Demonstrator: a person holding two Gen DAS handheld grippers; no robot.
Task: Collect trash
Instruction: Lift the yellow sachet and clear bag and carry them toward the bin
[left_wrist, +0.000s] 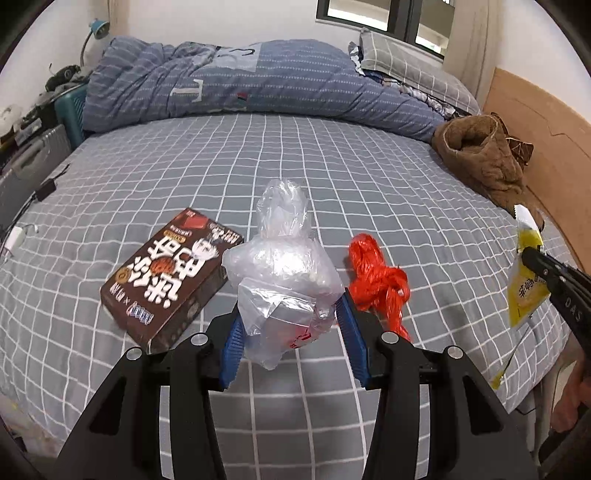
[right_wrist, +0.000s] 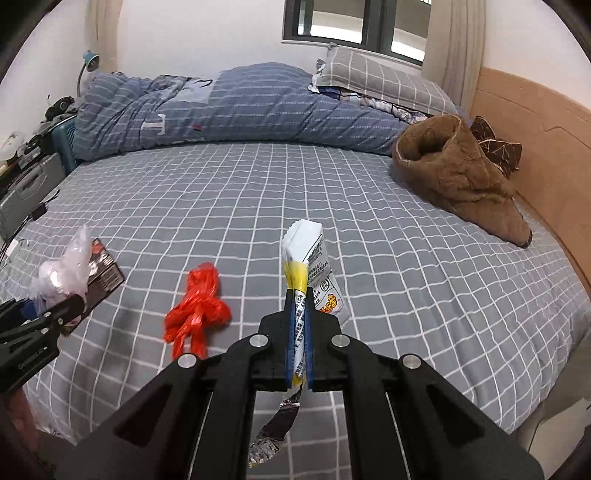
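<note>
My left gripper (left_wrist: 291, 314) has its blue pads around a crumpled clear plastic bag (left_wrist: 284, 266), closed on it, above the bed. It shows at the left edge of the right wrist view (right_wrist: 61, 269). A brown snack box (left_wrist: 170, 277) lies on the bed to its left. A red plastic string bundle (left_wrist: 380, 280) lies to its right, also in the right wrist view (right_wrist: 197, 308). My right gripper (right_wrist: 299, 295) is shut on a yellow and white snack wrapper (right_wrist: 306, 258), held above the sheet. The wrapper also shows in the left wrist view (left_wrist: 526, 280).
The bed has a grey checked sheet (right_wrist: 332, 184). A blue quilt (right_wrist: 229, 107) and pillow (right_wrist: 373, 77) lie at the far side. A brown fleece garment (right_wrist: 458, 173) lies at right by the wooden headboard (right_wrist: 535, 122). Cables and a charger (left_wrist: 14, 240) lie at left.
</note>
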